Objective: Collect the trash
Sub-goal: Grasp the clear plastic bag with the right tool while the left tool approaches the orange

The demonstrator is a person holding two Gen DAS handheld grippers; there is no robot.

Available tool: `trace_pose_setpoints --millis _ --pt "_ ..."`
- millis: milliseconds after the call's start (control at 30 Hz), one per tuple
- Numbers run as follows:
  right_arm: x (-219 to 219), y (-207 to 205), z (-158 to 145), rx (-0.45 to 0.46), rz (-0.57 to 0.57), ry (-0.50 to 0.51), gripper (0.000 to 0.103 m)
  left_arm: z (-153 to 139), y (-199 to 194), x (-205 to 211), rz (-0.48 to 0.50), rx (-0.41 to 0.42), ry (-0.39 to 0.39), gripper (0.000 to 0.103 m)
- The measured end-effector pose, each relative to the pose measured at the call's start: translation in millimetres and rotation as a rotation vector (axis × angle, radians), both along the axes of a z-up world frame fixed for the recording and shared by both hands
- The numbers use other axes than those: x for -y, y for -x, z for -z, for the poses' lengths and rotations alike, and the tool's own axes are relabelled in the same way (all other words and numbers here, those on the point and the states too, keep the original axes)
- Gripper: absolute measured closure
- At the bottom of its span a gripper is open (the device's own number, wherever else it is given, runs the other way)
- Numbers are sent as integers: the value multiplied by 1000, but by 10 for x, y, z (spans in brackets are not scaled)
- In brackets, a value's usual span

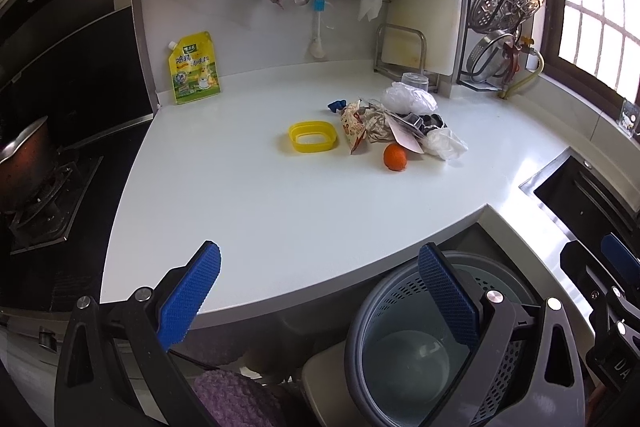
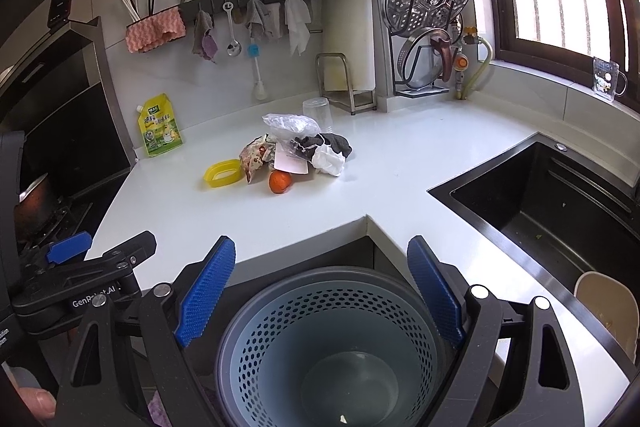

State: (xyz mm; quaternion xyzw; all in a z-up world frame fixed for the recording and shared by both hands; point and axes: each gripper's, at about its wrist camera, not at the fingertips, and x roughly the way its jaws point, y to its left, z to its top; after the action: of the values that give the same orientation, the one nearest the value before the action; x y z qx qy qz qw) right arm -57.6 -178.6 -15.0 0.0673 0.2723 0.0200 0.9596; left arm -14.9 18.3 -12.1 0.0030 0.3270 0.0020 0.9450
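Note:
A heap of trash lies mid-counter: crumpled wrappers, clear and white plastic bags, a dark rag and a card. An orange fruit sits just in front of it, and a yellow plastic ring lid to its left. A grey perforated bin stands on the floor below the counter's inner corner, nearly empty. My left gripper hovers open over the counter's front edge. My right gripper is open above the bin. Both hold nothing.
A yellow seasoning pouch leans on the back wall. A stove with a pot is at left, a black sink at right. A cutting board and lid rack stand at the back. A clear cup sits behind the heap.

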Motion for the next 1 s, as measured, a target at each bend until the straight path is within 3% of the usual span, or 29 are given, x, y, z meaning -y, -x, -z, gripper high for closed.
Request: trace_pose_setpoints --millis 667,1000 --pt "55 -77 187 -26 -20 -51 19 101 -77 -16 -13 -16 -16 6" --pt "141 -553 403 -74 -47 -53 19 220 -479 -64 -36 -32 -20 6"
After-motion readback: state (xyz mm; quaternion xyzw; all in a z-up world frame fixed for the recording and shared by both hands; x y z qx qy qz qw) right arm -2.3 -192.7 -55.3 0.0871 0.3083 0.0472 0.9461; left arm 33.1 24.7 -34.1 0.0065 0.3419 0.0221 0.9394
